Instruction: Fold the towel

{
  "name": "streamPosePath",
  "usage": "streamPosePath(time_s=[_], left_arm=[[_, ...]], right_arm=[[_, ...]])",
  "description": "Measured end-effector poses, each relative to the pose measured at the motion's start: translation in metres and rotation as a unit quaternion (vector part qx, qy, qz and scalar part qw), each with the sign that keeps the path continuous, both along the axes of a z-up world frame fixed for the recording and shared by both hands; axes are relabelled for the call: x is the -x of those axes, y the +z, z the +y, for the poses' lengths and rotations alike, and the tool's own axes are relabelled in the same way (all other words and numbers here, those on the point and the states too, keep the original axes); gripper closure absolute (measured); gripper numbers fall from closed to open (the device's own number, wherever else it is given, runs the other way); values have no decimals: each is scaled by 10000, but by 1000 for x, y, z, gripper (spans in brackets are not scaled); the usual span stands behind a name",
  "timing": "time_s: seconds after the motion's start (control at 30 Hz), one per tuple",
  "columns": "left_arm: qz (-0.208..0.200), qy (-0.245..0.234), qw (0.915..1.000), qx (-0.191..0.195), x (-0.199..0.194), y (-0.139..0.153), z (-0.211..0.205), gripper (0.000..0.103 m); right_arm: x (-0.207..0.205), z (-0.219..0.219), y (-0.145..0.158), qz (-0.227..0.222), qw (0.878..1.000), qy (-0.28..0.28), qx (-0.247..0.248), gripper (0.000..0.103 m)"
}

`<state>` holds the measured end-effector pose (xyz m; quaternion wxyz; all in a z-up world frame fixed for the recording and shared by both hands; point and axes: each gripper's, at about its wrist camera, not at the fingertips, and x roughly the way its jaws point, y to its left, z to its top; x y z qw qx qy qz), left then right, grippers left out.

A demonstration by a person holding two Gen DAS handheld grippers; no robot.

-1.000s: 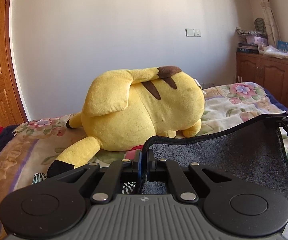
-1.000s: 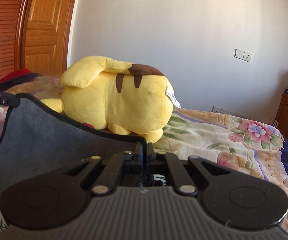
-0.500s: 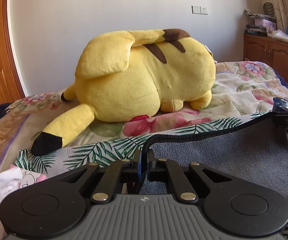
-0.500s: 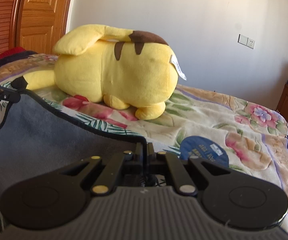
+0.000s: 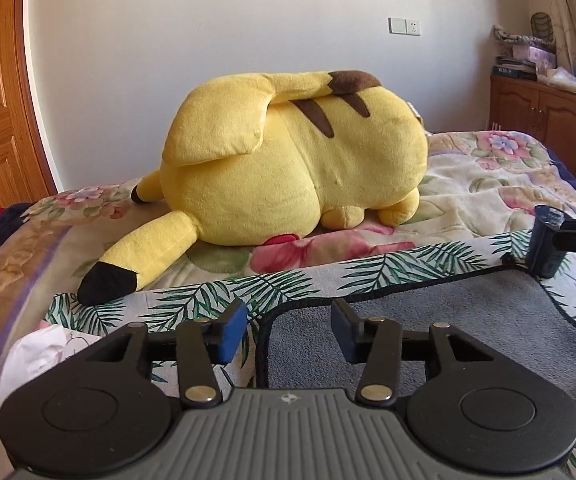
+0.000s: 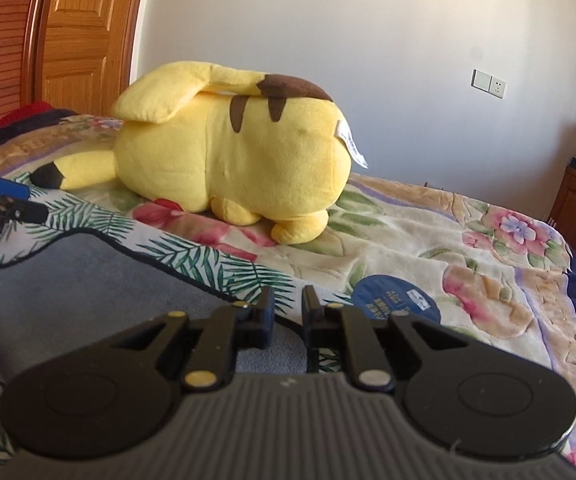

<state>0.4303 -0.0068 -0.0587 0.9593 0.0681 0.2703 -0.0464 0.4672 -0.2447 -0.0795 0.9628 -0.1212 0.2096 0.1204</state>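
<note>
The grey towel (image 5: 447,328) with a black hem lies flat on the palm-leaf cloth (image 5: 208,296) on the bed. My left gripper (image 5: 288,330) is open, its fingers on either side of the towel's near left corner, holding nothing. My right gripper (image 6: 288,314) is open with a narrow gap over the towel's right corner (image 6: 88,280). The right gripper also shows at the right edge of the left wrist view (image 5: 559,240). The left gripper shows at the left edge of the right wrist view (image 6: 4,204).
A big yellow plush toy (image 5: 288,164) lies on the floral quilt (image 6: 447,240) just behind the towel. A round blue disc (image 6: 395,304) lies right of the towel. A wooden door (image 6: 84,32) stands at the left and a cabinet (image 5: 547,120) at the right.
Both grippers lowered the held towel edge onto the bed and then opened, releasing the corners. The towel now lies flat.
</note>
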Motion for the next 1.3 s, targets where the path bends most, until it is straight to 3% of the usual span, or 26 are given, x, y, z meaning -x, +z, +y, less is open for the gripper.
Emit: streamPosePath(time_s=[0.6, 0.9, 0.93, 0.97, 1.03, 1.17, 1.3], left_arm=[[-382, -227, 9989, 160, 85, 123, -13, 74], [-558, -308, 9978, 182, 129, 163, -14, 70], [-559, -312, 9978, 179, 133, 165, -14, 68], [-573, -312, 9977, 156, 138, 167, -15, 64], [-635, -300, 9975, 117, 146, 171, -17, 55], [-698, -297, 9968, 255, 159, 175, -16, 40], [-746, -282, 9966, 200, 171, 177, -19, 28]], right_arm=[[89, 0, 107, -256, 9987, 109, -422, 88], [129, 1, 137, -390, 9975, 113, -577, 88], [133, 2, 137, -390, 9974, 115, -602, 83], [137, 2, 138, -395, 9972, 121, -623, 63], [144, 3, 137, -451, 9968, 135, -642, 32], [157, 3, 136, -441, 9958, 140, -791, 27], [167, 3, 132, -456, 9955, 70, -826, 6]])
